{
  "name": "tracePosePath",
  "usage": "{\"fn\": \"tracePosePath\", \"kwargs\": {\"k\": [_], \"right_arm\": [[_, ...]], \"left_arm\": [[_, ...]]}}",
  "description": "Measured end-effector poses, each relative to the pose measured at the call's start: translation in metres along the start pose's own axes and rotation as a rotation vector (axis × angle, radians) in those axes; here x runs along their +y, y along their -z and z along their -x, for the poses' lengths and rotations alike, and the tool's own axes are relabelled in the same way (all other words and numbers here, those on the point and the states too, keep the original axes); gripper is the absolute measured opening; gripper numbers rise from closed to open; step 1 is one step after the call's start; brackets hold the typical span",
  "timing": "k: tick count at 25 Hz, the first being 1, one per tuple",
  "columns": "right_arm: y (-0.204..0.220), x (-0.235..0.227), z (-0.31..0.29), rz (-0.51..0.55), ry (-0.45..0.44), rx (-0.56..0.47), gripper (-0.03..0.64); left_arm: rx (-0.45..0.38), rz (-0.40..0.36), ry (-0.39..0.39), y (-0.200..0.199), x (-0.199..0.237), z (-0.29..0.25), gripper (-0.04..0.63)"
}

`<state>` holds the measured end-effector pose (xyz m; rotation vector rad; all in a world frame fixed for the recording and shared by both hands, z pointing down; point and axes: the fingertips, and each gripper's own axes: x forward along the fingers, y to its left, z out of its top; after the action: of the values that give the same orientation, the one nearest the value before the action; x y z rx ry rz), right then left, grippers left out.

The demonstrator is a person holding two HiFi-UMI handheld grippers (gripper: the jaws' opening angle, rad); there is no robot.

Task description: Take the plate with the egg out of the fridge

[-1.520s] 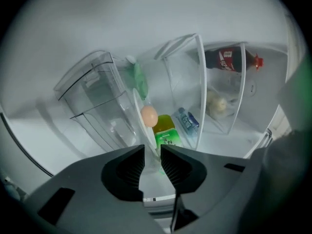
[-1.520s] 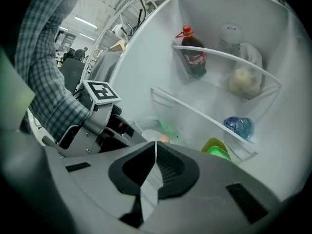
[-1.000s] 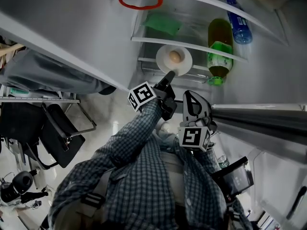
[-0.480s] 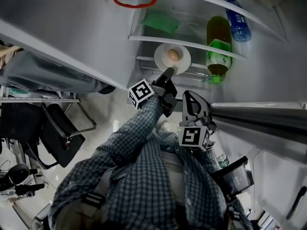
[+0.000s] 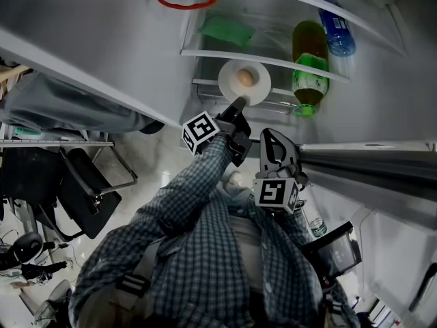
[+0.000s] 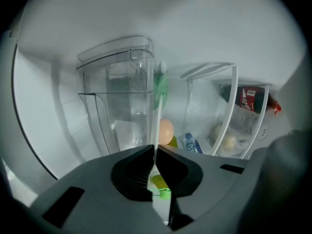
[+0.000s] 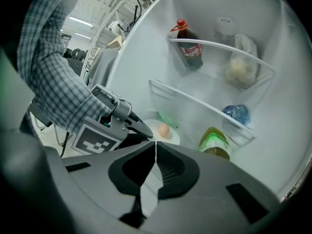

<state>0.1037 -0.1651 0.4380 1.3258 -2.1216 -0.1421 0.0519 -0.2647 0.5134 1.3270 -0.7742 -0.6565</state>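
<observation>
A white plate (image 5: 256, 89) with a brown egg (image 5: 246, 78) on it is at the front of a fridge shelf (image 5: 205, 53). My left gripper (image 5: 238, 104) reaches up to its near rim and is shut on the plate. In the left gripper view the rim shows edge-on as a thin white line (image 6: 157, 126) running between the closed jaws (image 6: 156, 152), with the egg (image 6: 165, 130) just beyond. My right gripper (image 5: 268, 137) hangs back below the fridge, shut and empty (image 7: 155, 147). From there I see the plate (image 7: 170, 138), egg (image 7: 164, 129) and left gripper (image 7: 144, 129).
A green-capped bottle (image 5: 311, 63) and a blue bottle (image 5: 336, 29) sit in the racks to the plate's right. A green packet (image 5: 229, 31) lies on the shelf behind. A cola bottle (image 7: 189, 45) and a bag (image 7: 239, 67) are higher up. A clear drawer (image 6: 122, 106) is left of the plate.
Hardly anything: the whole view has drifted slightly, and the left gripper stays clamped on the plate's rim. The right gripper has not moved.
</observation>
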Motion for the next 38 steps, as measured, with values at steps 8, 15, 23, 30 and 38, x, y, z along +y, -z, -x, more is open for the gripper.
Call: {"fn": "tracePosePath", "kwargs": {"k": [8,15,23,30,38], "right_arm": [[0.005,0.000,-0.002,-0.074,-0.001,0.008,0.015],[0.012,0.002,-0.002,-0.096,0.001,0.019,0.014],[0.011,0.004,-0.002,-0.092,0.004,0.017,0.015],[0.013,0.002,-0.002,-0.107,0.008,0.023,0.015],[0.020,-0.006,-0.002,-0.588,-0.084,-0.024,0.015]], "left_arm": [[0.018,0.001,-0.006,0.003,0.001,0.006,0.021],[0.039,-0.003,-0.010,0.007,0.001,0.012,0.021],[0.064,-0.008,-0.003,0.012,-0.004,0.019,0.021],[0.095,-0.014,0.013,0.018,-0.013,0.024,0.021],[0.133,-0.003,0.024,0.028,-0.020,0.036,0.021]]}}
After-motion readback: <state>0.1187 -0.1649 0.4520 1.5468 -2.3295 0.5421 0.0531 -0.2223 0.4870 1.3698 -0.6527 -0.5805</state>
